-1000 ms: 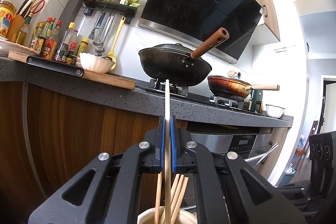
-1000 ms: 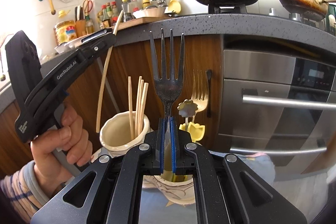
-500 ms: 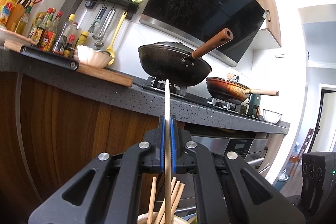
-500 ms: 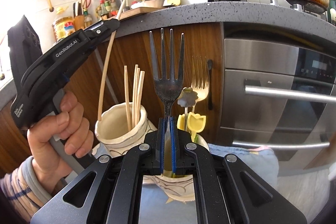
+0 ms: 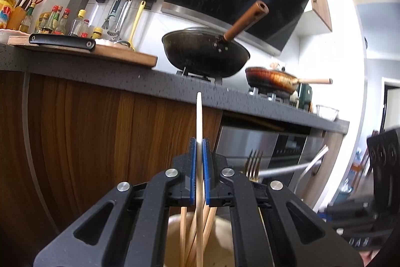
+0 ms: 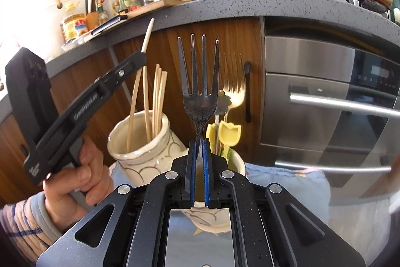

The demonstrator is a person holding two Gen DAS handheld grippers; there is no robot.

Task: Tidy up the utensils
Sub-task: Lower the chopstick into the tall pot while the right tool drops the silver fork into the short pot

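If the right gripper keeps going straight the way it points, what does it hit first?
Probably the wooden cabinet front under the grey speckled counter. The right gripper points its dark metal fork at it; nothing visibly intervenes, though depth is unclear.

We can read no text clearly: the white lettering on the left claw [image 6: 140,59] arm is blurred beyond reading.

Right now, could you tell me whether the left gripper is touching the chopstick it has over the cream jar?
Touching. In the left wrist view, the left gripper has its blue pads shut on the chopstick, with no gap visible either side. The right wrist view shows that chopstick reaching down into the cream jar.
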